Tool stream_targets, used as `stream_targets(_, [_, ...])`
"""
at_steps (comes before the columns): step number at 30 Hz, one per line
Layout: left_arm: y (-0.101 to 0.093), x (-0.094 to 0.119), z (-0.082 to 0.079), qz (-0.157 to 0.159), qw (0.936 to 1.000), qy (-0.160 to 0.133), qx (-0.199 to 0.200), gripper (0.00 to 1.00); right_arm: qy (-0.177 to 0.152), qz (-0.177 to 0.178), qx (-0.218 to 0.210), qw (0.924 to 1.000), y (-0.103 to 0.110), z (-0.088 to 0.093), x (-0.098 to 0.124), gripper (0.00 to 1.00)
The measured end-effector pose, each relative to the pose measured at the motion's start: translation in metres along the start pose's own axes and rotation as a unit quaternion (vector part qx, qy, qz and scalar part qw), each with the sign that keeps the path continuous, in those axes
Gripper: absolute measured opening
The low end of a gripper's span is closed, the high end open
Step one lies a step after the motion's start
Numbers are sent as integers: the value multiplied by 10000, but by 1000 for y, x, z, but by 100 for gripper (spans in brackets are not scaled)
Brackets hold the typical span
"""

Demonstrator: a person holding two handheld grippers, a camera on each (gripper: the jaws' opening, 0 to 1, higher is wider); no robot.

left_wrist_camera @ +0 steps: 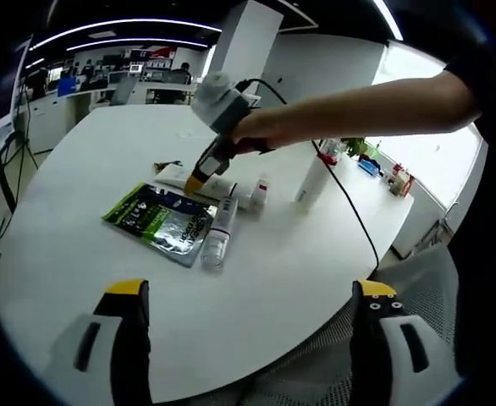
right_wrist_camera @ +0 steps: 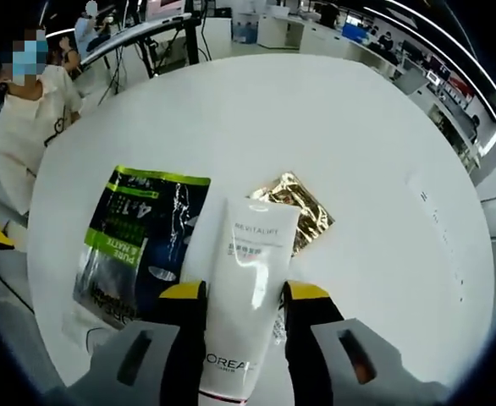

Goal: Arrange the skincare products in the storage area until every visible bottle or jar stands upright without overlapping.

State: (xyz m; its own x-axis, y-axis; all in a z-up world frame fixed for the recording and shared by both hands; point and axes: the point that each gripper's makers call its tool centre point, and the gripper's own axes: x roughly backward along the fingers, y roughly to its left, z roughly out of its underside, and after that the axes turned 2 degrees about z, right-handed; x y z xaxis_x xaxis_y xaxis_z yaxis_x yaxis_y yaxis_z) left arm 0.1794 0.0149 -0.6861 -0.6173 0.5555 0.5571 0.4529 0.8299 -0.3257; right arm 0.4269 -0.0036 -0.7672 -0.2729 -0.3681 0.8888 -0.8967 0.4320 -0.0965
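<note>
Right, left gripper view first: left gripper (left_wrist_camera: 250, 296) hangs low over the near edge of the round white table (left_wrist_camera: 79, 254), jaws spread wide, nothing between them. Well ahead, the right gripper (left_wrist_camera: 199, 178) reaches down into the product cluster. Lying flat there: a green sachet (left_wrist_camera: 157, 222), a clear bottle (left_wrist_camera: 217, 233) on its side just beside it, a small white bottle (left_wrist_camera: 259, 192). A tall white bottle (left_wrist_camera: 310, 184) stands upright a bit apart.

Right gripper view: right gripper (right_wrist_camera: 244, 296) has its yellow-tipped jaws either side of a white L'Oreal tube (right_wrist_camera: 246, 288), lying flat, cap end nearest the camera. Jaws look touching or nearly so; can't tell if they're squeezing. Green sachet (right_wrist_camera: 138, 241) lies just left, a gold sachet (right_wrist_camera: 294, 211) partly under the tube's crimped end.

Handling guess: tube is light, soft-walled, glossy, likely slippery and dents if pinched mid-body. Better hold is near the stiff cap shoulder, then stand it on the cap.
</note>
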Motion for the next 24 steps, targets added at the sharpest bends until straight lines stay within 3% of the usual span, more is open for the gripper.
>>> stream_targets(13, [0, 0, 0, -1, 10000, -6, 39, 91, -291, -53, -251, 9992, -1, 2, -3, 33])
stream_targets(24, [0, 0, -2, -9, 10000, -42, 56, 91, -458, 48, 82, 9989, 3, -3, 4, 32])
